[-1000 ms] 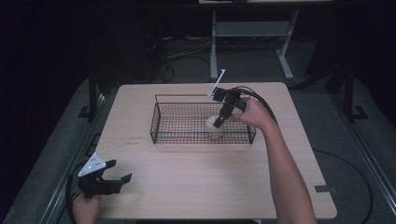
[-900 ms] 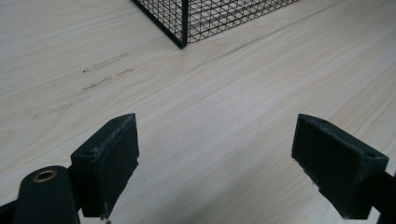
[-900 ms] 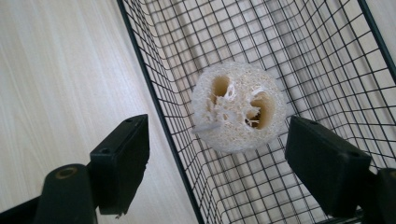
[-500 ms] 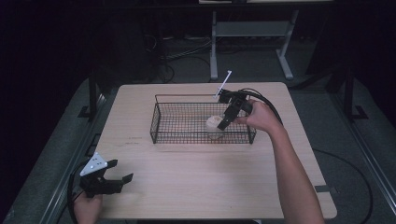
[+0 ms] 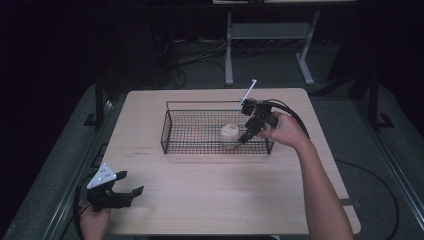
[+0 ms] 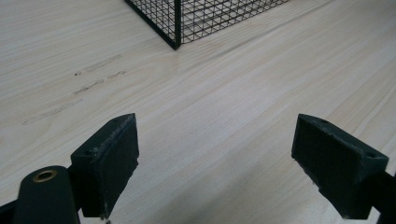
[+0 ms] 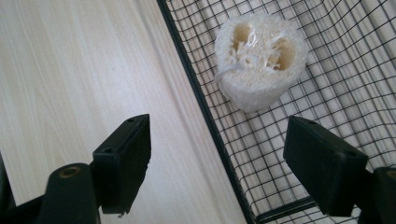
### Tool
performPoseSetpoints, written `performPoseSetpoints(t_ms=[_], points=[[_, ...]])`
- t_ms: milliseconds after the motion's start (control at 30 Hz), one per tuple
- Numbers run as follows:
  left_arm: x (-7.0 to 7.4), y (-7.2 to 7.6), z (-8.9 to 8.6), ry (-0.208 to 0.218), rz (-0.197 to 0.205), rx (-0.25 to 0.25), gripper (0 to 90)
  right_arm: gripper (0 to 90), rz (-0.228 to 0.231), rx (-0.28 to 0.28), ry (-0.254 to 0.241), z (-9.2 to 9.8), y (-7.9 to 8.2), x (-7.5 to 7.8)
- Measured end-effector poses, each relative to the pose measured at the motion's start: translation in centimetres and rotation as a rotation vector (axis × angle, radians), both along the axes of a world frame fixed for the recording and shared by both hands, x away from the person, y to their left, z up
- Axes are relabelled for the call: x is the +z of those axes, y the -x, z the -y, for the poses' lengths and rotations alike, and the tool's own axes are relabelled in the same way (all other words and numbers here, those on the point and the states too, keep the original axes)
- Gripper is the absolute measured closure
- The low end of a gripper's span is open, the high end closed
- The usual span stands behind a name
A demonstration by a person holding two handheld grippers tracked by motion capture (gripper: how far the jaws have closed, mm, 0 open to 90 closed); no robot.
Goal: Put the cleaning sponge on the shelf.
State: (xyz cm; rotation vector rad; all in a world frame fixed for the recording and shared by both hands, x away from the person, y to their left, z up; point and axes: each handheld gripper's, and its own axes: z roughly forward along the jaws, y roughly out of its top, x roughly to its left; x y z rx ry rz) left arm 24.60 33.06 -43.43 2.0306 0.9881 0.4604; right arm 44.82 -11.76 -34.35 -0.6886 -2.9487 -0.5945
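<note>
A pale loofah piece [image 5: 229, 134] [image 7: 259, 58] stands inside the black wire basket [image 5: 172, 136] [image 7: 336, 84] near its middle-right. My right gripper [image 5: 245, 137] [image 7: 219, 163] hovers just right of the loofah above the basket's front rim, jaws wide open with nothing between them. Apart from the basket, my left gripper [image 5: 132, 192] [image 6: 215, 163] rests low at the table's front left corner, open and holding nothing. The basket's near corner [image 6: 176, 28] shows ahead of it.
The light wooden table [image 5: 210, 200] has bare room in front of the basket and on both sides. A white stick-like part [image 5: 248, 92] rises from the right gripper. Cables and a metal stand [image 5: 265, 35] lie on the dark floor behind.
My right gripper has let the loofah go in the basket and drawn back slightly to the right. The left gripper has stayed still.
</note>
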Motion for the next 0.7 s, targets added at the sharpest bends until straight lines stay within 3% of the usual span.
performPoseSetpoints(t_ms=[700], points=[[0.0, 0.1, 0.0, -0.003, -0.001, 0.002, 13.7, 21.8, -0.008, 0.0, 0.005, 1.5, 2.0, -0.6]])
